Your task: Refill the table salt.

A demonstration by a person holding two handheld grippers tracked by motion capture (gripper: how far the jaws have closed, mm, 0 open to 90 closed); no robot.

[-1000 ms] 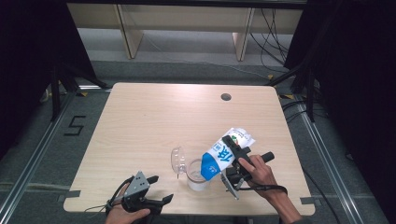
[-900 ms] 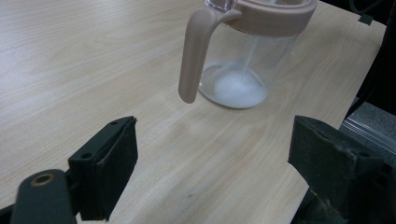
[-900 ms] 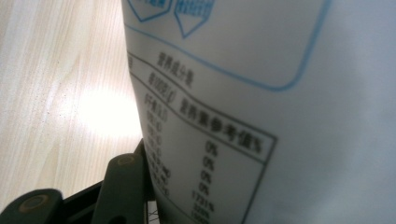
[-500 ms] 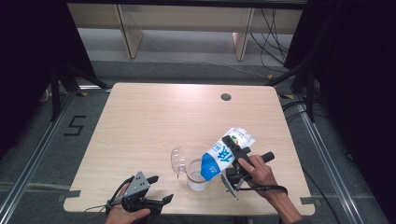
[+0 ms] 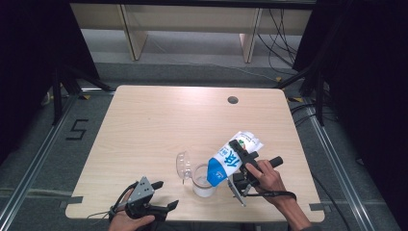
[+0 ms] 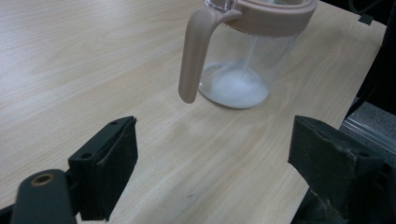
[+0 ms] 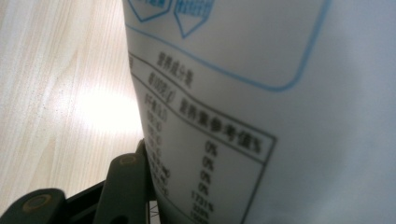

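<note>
High view: a pale wooden rectangular surface with one small round hole near its far edge; most of the top, from the far edge to the middle and the whole left half, lies bare and open. All objects crowd the near edge. One clear plastic pitcher with a beige rim and handle stands near the front edge, slightly right of centre, its clear lid flipped open to the left; white powder sits in its bottom. One blue and white paper bag is tilted steeply, its lower blue end over the pitcher's mouth. The right gripper, held by the person's right hand, has its jaws closed on the bag's sides; the right gripper view shows the bag's printed label pressed against one jaw. The left gripper, in the left hand, rests at the front edge, left of the pitcher and apart from it; the left gripper view shows its two jaws spread wide, holding nothing, the pitcher just ahead.
</note>
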